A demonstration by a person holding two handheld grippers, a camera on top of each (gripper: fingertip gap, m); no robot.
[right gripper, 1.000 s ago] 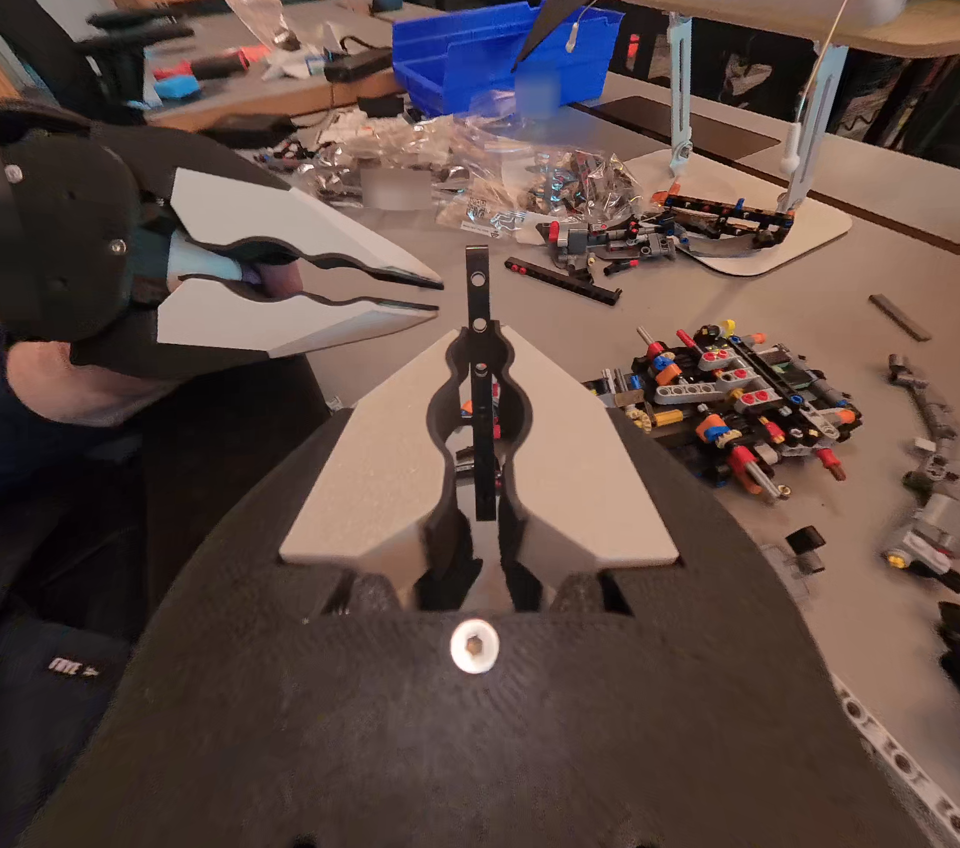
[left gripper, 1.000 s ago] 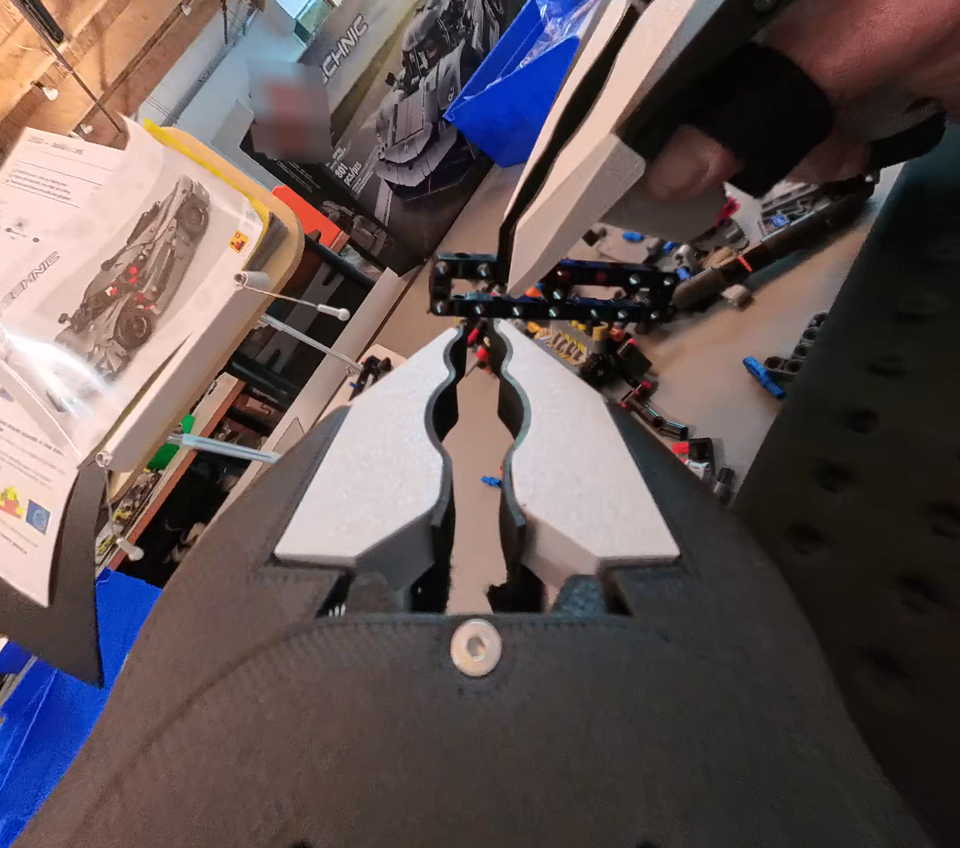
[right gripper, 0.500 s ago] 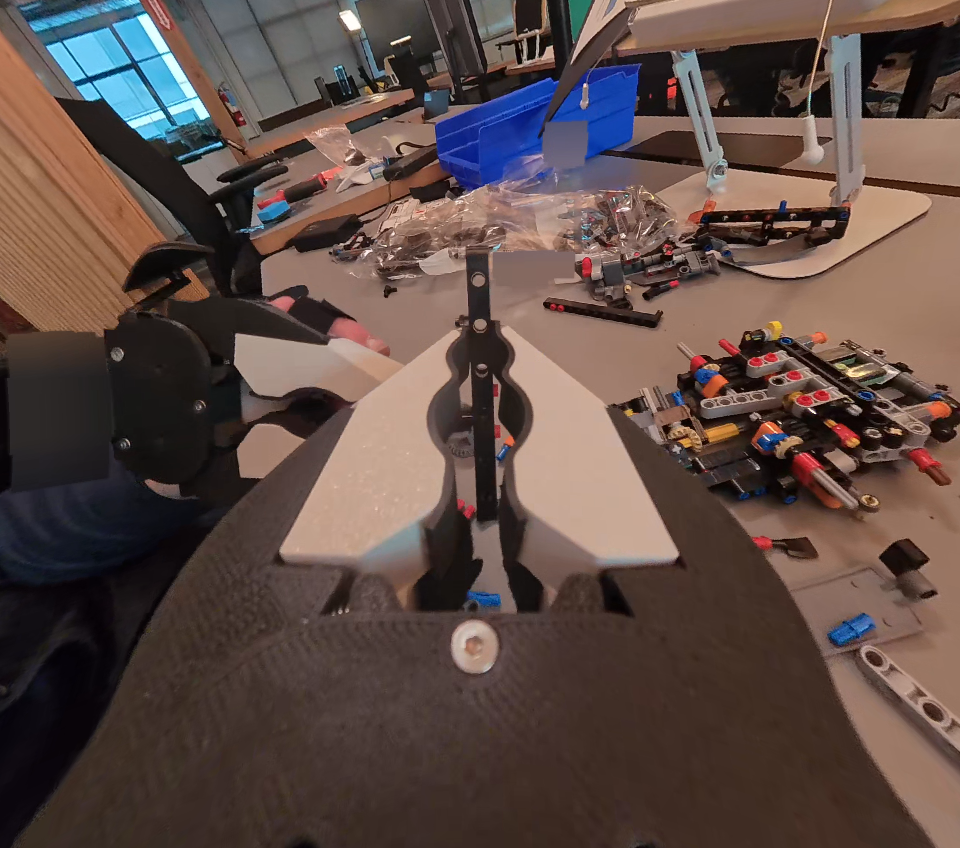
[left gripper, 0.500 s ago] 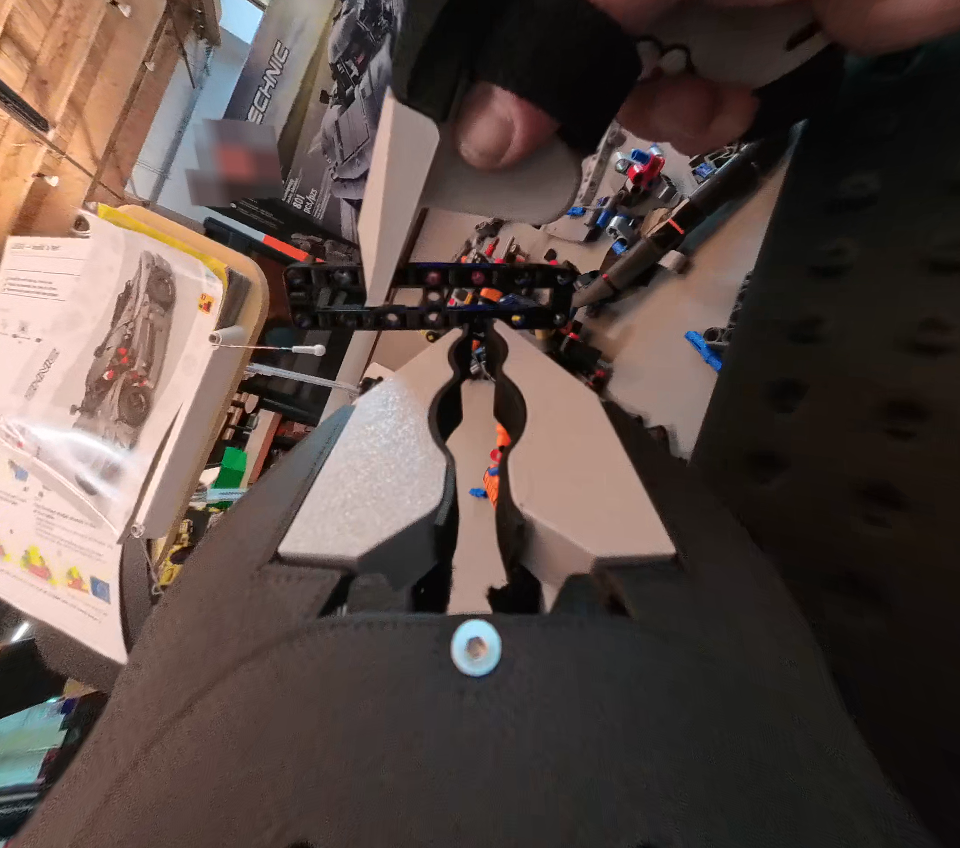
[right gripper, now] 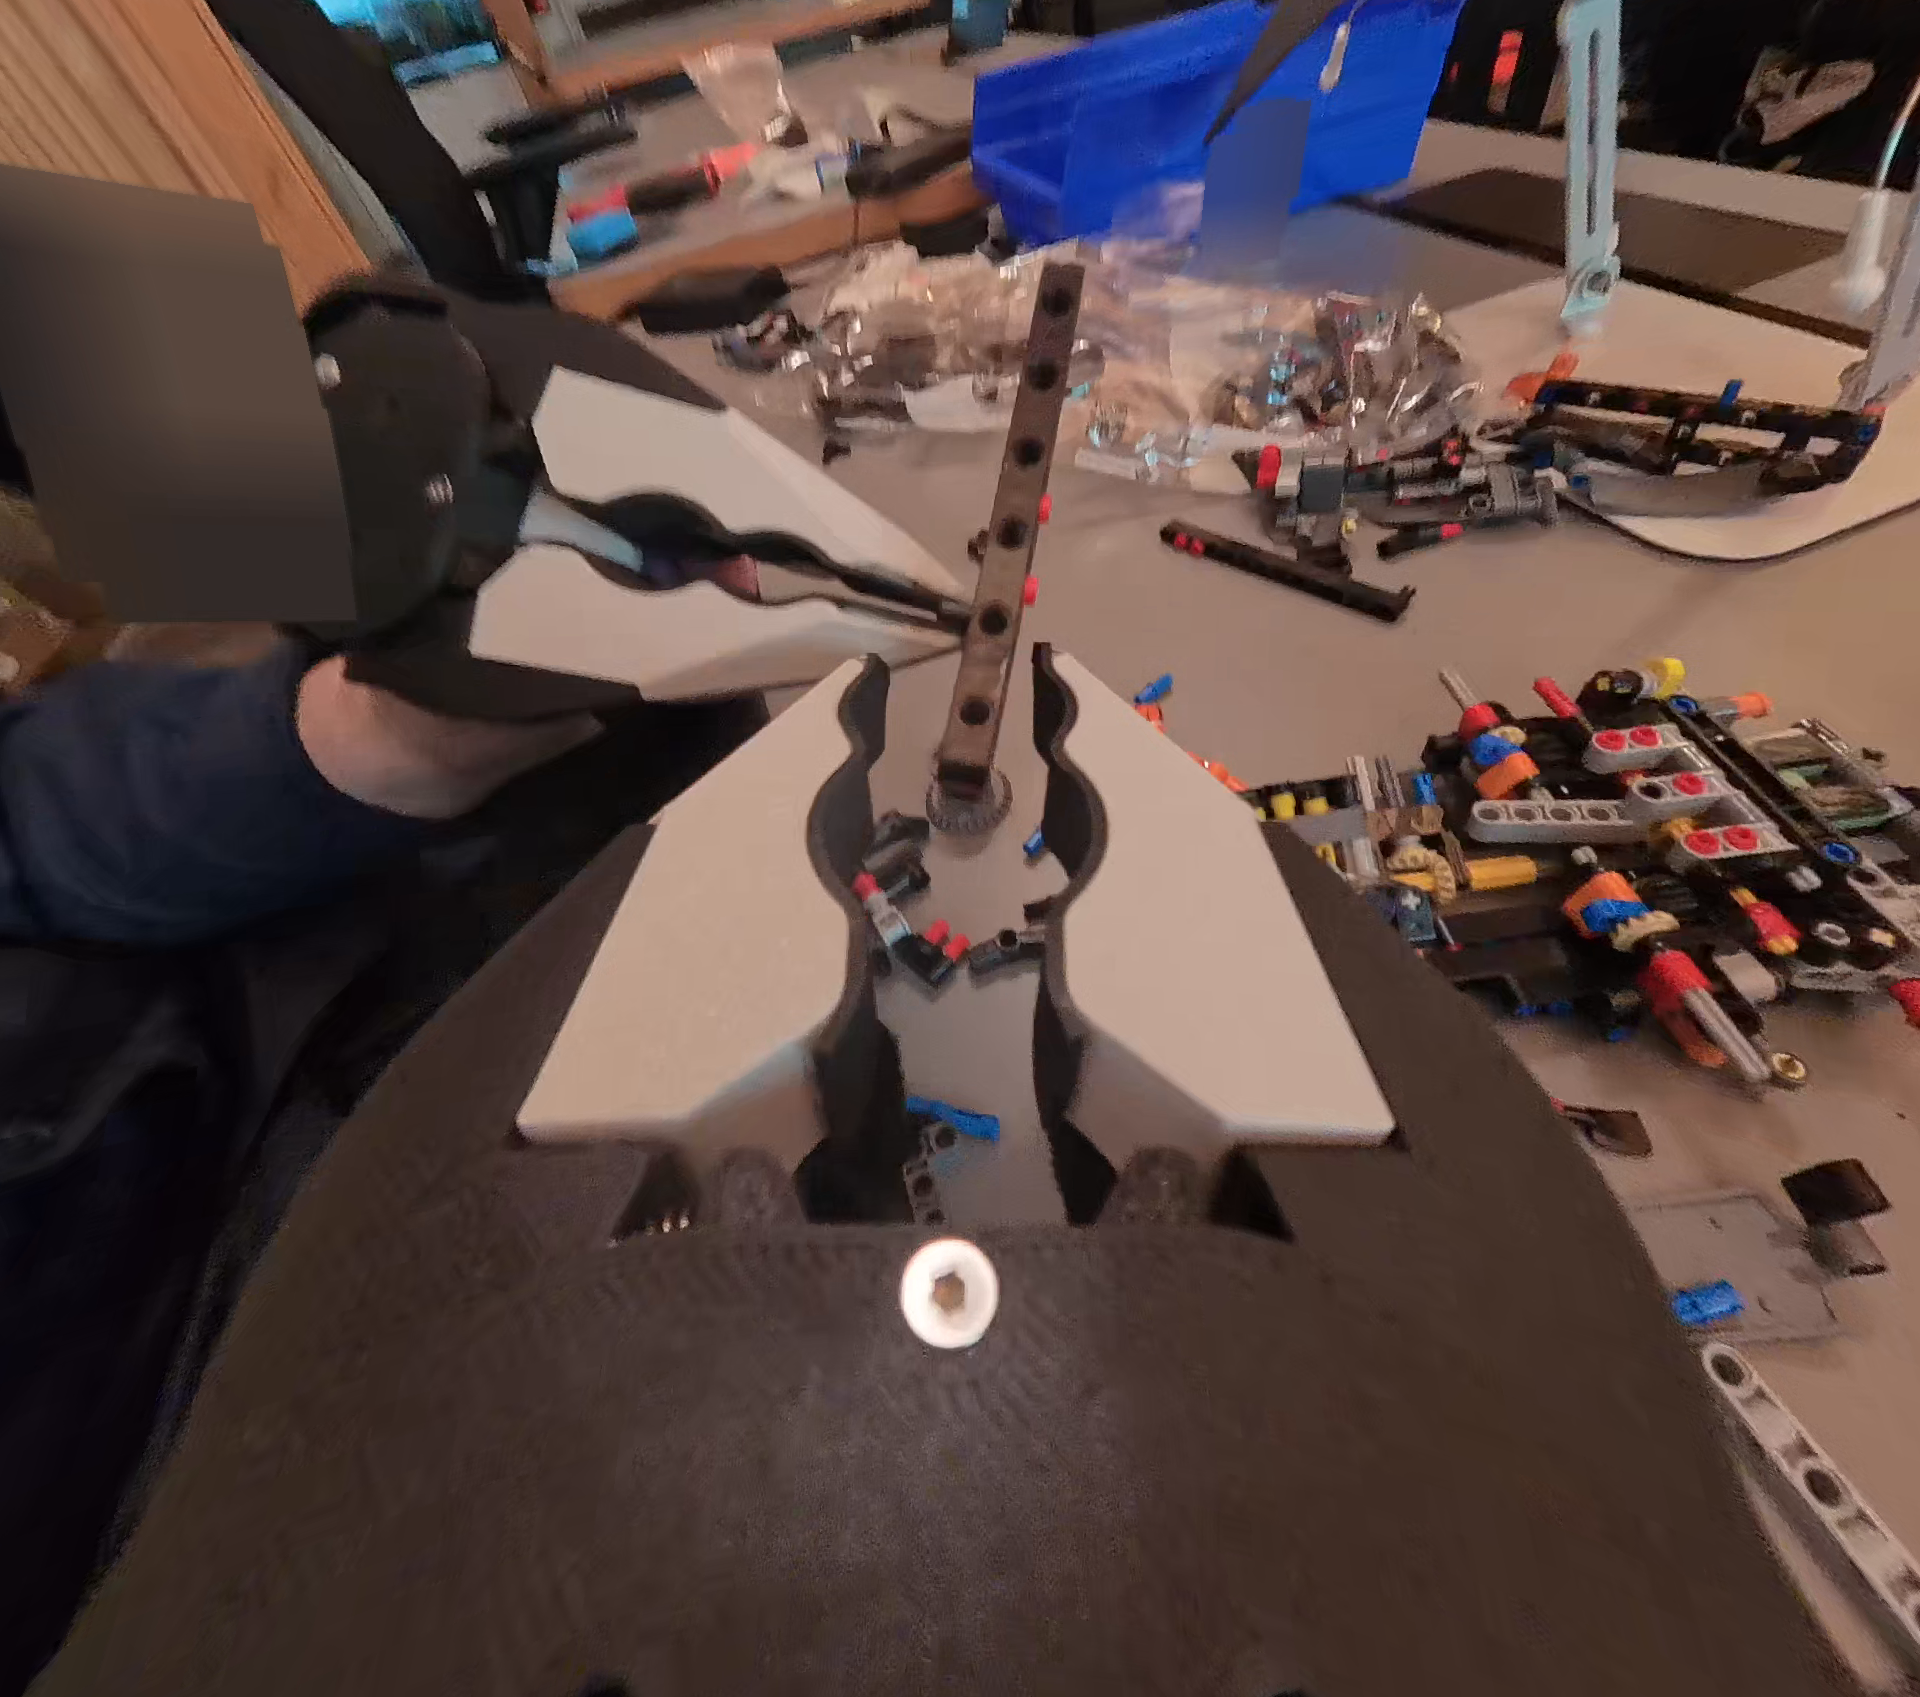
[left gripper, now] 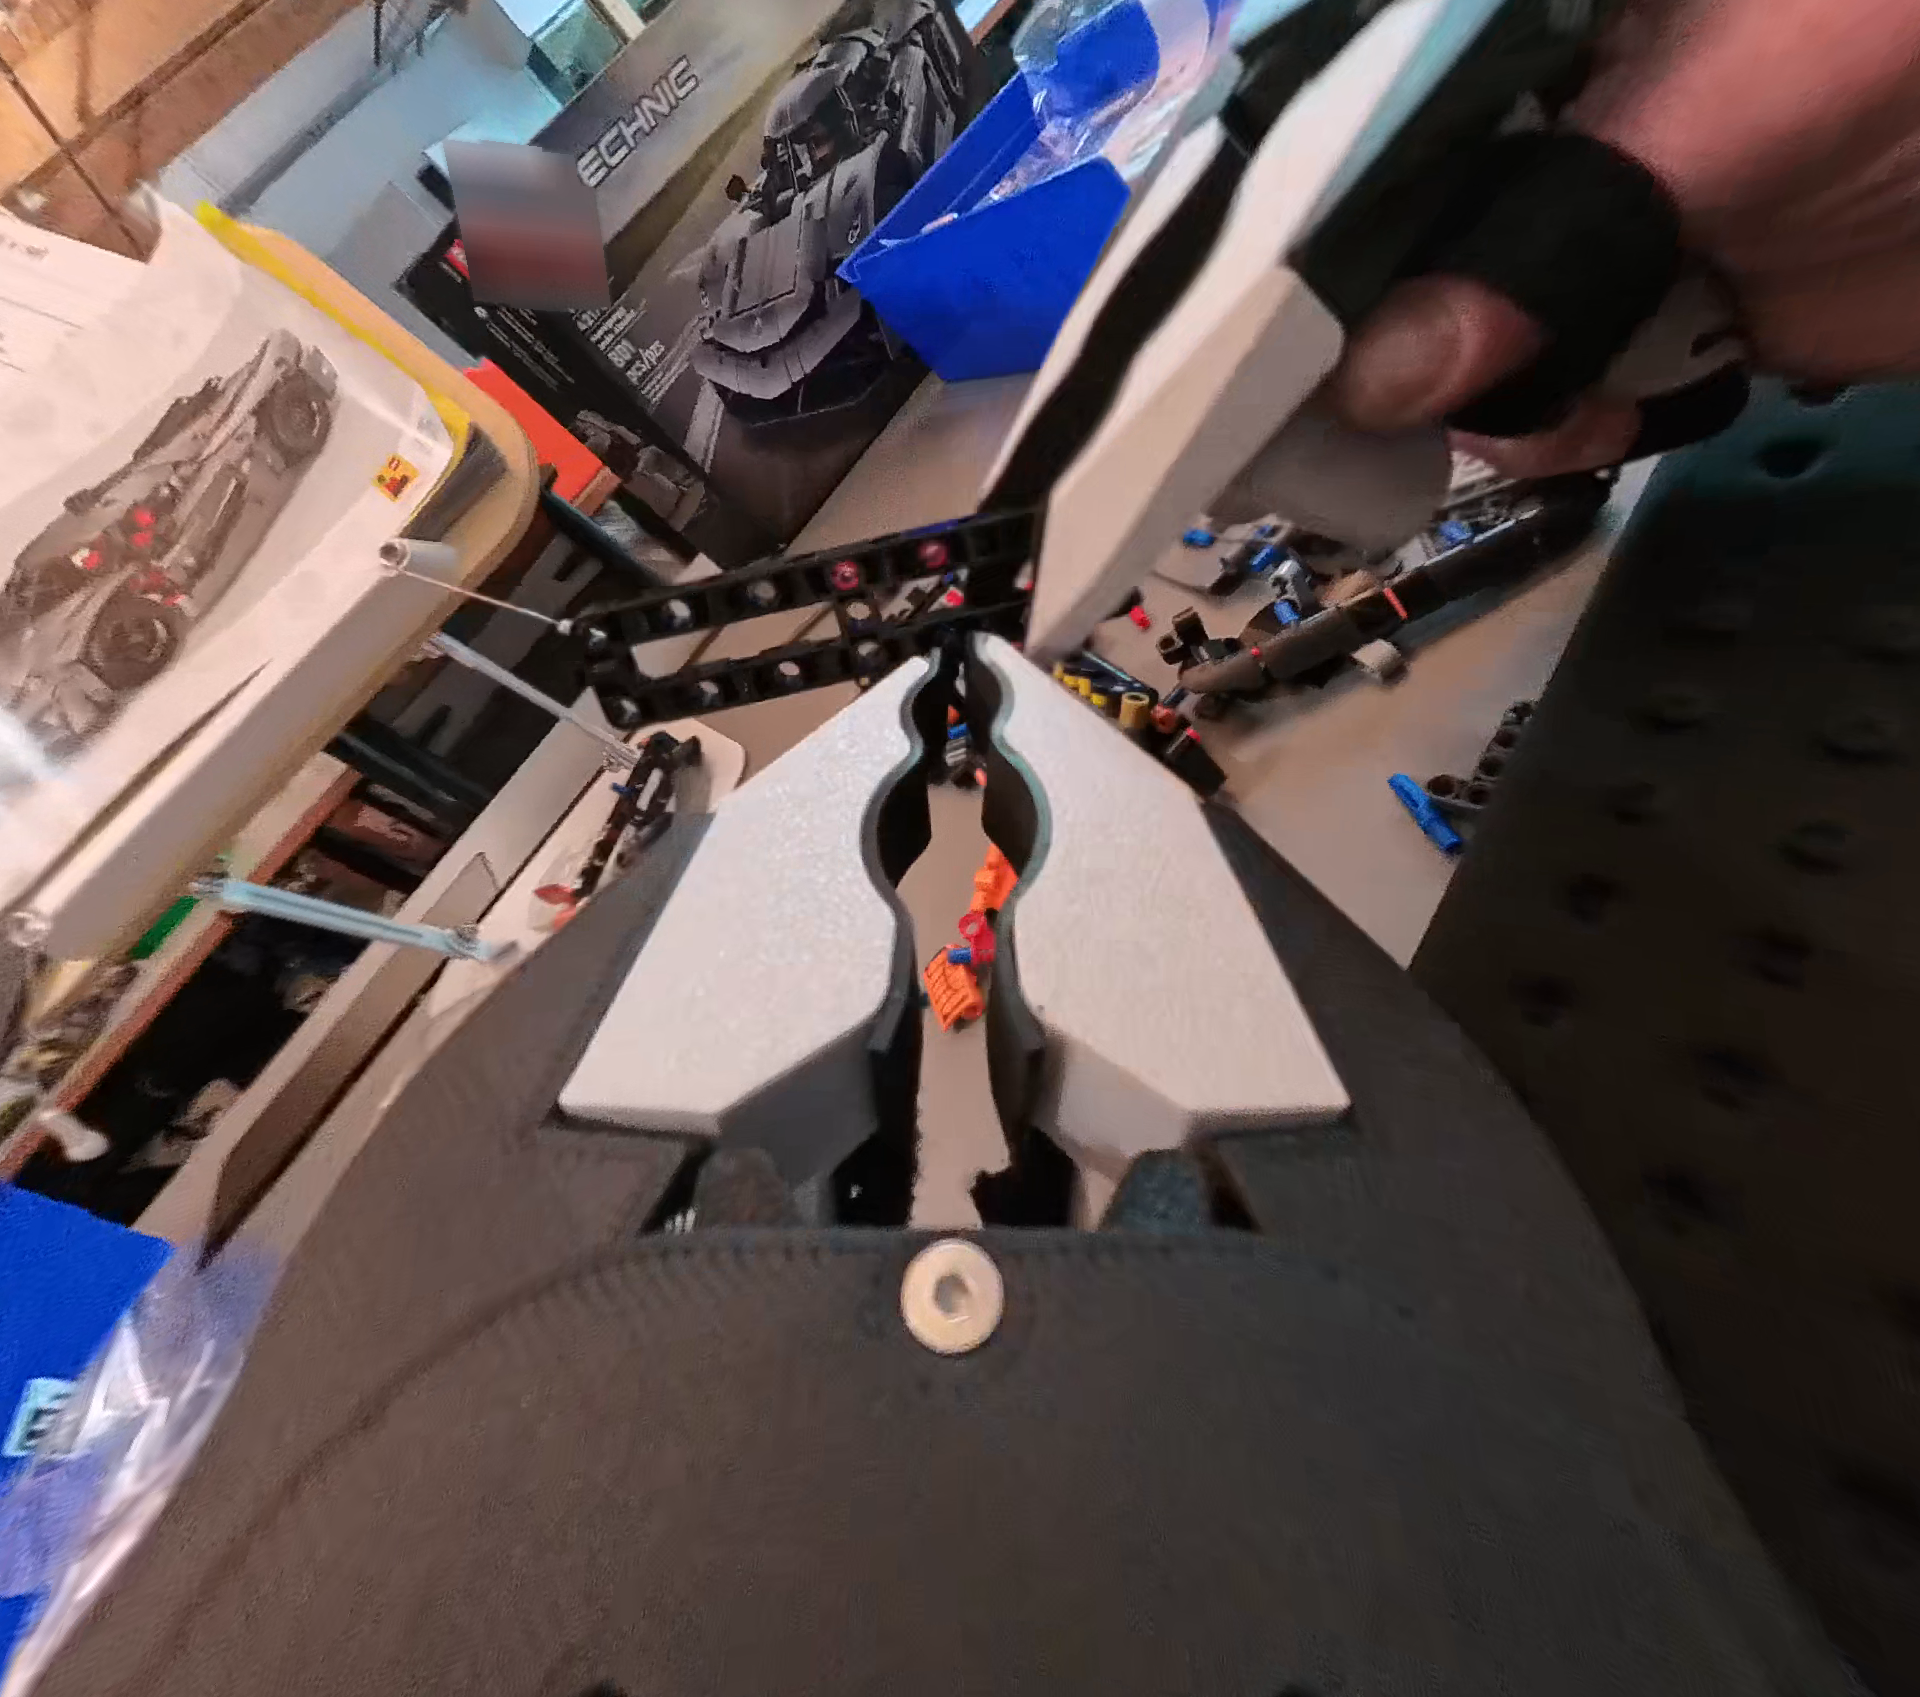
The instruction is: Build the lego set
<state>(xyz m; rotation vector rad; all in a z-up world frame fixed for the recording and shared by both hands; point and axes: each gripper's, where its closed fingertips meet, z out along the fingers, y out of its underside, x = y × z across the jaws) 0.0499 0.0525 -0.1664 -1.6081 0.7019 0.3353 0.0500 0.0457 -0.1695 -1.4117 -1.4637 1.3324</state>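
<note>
We see long black holed lego frame (right gripper: 1013,525) standing upright between parted jaws of right gripper (right gripper: 956,660); left gripper (left gripper: 951,650) pinches frame's lower edge.

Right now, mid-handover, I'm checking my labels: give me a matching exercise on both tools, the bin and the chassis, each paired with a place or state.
Things:
1. left tool
2. right tool
3. blue bin
4. partly built chassis

Places or states:
A. lying on the table, to the right of the right tool
B. open, with the black beam frame between its fingers
C. shut on the black beam frame
D. farther back, behind the clear parts bags

Pairs: 1-C, 2-B, 3-D, 4-A
</note>
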